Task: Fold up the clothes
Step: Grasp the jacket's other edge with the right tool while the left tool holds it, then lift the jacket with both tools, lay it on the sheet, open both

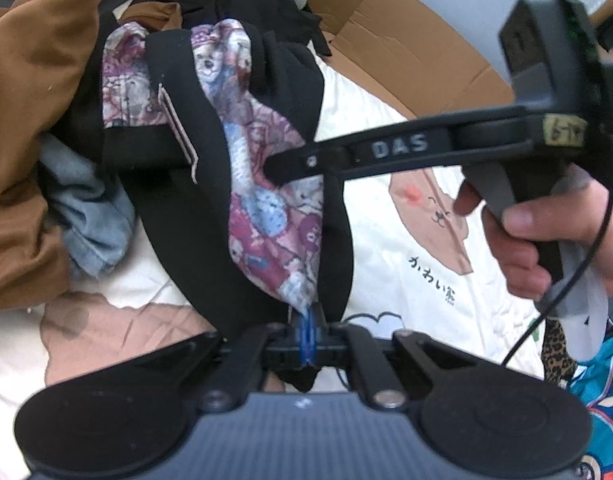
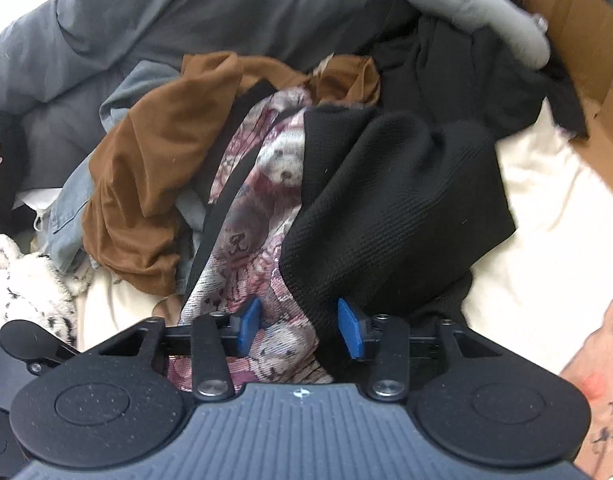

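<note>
Fingers of the left gripper pinch the teddy-print garment; right gripper apparently straddles it, unclamped.

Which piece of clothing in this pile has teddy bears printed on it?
The black-trimmed bear-print garment pinched in the left claw. The brown garment and the blue denim piece beside it are plain.

Black garment with bear-print lining, crumpled atop clothes pile.
</note>
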